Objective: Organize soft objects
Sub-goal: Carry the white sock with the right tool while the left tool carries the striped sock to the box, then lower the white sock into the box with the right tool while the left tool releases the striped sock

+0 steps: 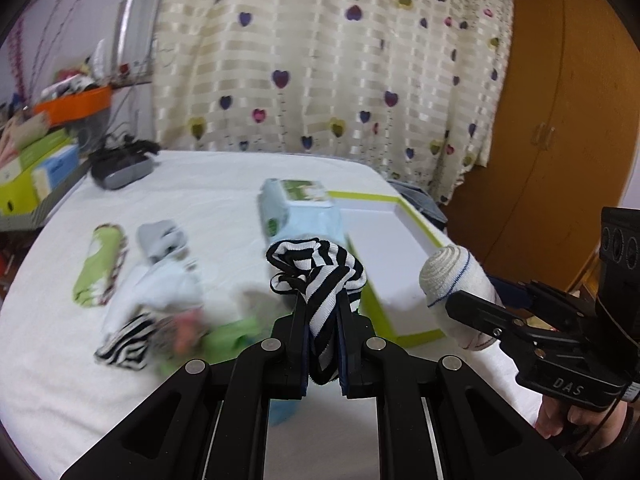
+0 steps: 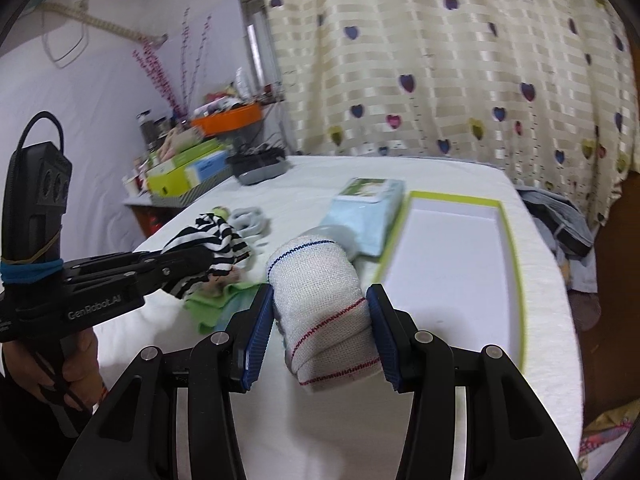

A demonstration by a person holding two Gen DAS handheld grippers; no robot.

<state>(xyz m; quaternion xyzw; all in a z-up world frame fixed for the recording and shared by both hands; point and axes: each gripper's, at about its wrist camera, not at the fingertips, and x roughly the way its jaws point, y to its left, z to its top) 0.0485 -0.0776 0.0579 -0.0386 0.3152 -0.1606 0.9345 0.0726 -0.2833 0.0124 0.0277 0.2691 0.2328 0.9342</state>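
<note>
My left gripper (image 1: pixel 320 312) is shut on a black-and-white striped sock (image 1: pixel 318 276), held above the white bed; the same gripper (image 2: pixel 188 264) and striped sock (image 2: pixel 212 240) show at the left of the right wrist view. My right gripper (image 2: pixel 320 308) is shut on a rolled white sock (image 2: pixel 324 300) with red and blue lines; from the left wrist view that gripper (image 1: pixel 460 300) and its white roll (image 1: pixel 452 280) are at the right. A white tray with a green rim (image 2: pixel 516 280) lies ahead on the bed, and in the left wrist view the tray (image 1: pixel 400 272) sits just beyond the striped sock.
A pale blue tissue pack (image 2: pixel 368 208) lies left of the tray. A heap of socks (image 1: pixel 160 300) and a green roll (image 1: pixel 100 264) lie on the bed's left. A dark pouch (image 1: pixel 120 168) sits at the back; boxes (image 1: pixel 36 172) fill a side shelf. A curtain (image 1: pixel 320 60) hangs behind.
</note>
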